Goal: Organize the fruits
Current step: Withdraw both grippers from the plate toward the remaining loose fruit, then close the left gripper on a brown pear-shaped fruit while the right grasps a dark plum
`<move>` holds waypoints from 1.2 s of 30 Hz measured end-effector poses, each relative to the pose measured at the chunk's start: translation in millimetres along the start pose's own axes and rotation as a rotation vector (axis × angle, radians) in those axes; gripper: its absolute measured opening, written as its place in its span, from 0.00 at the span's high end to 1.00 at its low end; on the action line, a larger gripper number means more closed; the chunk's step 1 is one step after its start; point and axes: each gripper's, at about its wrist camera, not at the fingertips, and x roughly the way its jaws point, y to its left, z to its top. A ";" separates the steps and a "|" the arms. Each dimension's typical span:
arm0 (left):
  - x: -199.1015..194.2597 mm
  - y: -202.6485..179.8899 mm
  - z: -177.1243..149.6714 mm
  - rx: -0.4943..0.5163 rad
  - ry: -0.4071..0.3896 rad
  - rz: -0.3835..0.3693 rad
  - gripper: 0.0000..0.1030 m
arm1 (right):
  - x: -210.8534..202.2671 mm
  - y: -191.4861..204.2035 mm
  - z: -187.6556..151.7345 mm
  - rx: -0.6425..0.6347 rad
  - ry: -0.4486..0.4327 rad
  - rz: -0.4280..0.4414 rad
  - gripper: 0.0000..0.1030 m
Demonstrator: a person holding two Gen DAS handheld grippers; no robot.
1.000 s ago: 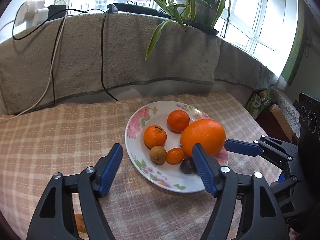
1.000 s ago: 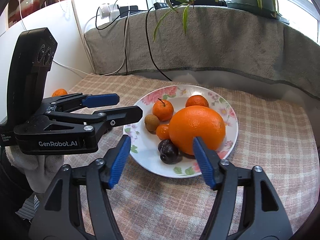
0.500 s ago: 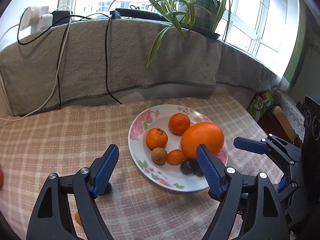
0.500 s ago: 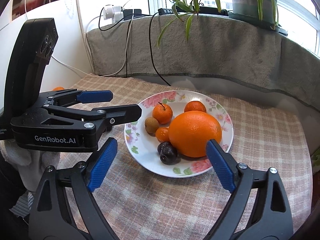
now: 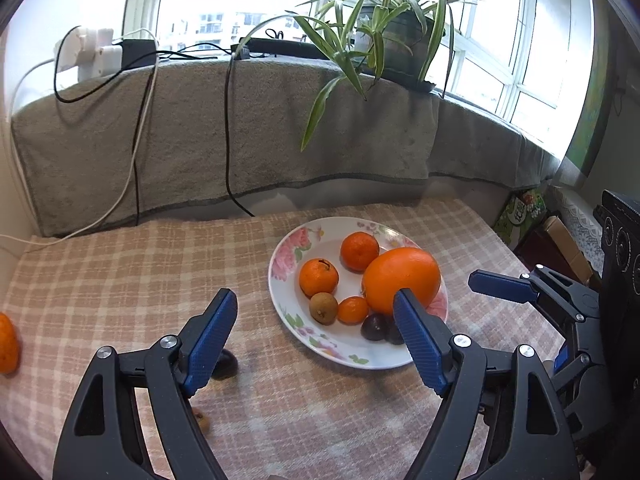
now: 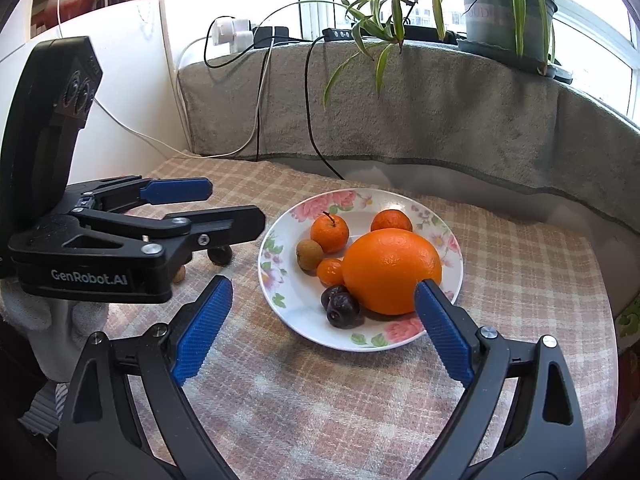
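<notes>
Fruit on plate: large smooth orange (image 6: pixel 392 272), three small mandarins (image 6: pixel 330 232), one brown round longan-like fruit (image 6: pixel 309 255) and two dark plums (image 6: pixel 342 308), all on the white floral-rimmed ceramic plate (image 6: pixel 296 312), right of centre on the table.
Fruit off plate: dark plum (image 5: pixel 226 364) on the cloth just left of the plate, partly hidden behind the left pad; small brown fruit (image 5: pixel 202 420) nearer, mostly hidden; orange mandarin (image 5: pixel 7 342) at the far left edge of view.
Right gripper (image 6: pixel 320 334): blue-padded black two-finger tool, spread wide, jaws just opened further, nothing between the pads; right pad overlaps the large orange in view, contact not confirmed.
Left gripper (image 5: pixel 314 338): same type, spread, jaws just opened somewhat, nothing pinched.
Step in hand: judged as between placements, with both tools empty and loose fruit outstanding.
Next move: likely left tool down over the loose plum, pads either side, gentle closure on a round, rolling body.
Surface: pink-and-beige checked tablecloth (image 5: pixel 120 272), open room left and near of the plate.
Edges: table drops off at right; grey towel-covered ledge (image 5: pixel 200 140) with hanging cables (image 5: pixel 228 120) at the far side; tools close together, clash possible.
</notes>
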 end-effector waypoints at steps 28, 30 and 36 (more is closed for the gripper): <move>-70.7 90.7 -61.5 -0.070 0.008 0.195 0.22 | 8.9 15.4 13.4 0.024 -0.001 0.101 0.08; -71.6 91.3 -66.3 -0.072 0.017 0.191 0.22 | 13.6 19.1 17.7 0.017 0.008 0.120 0.08; -70.9 88.9 -78.7 -0.094 0.029 0.155 0.24 | 27.8 35.0 30.2 -0.018 0.042 0.177 0.08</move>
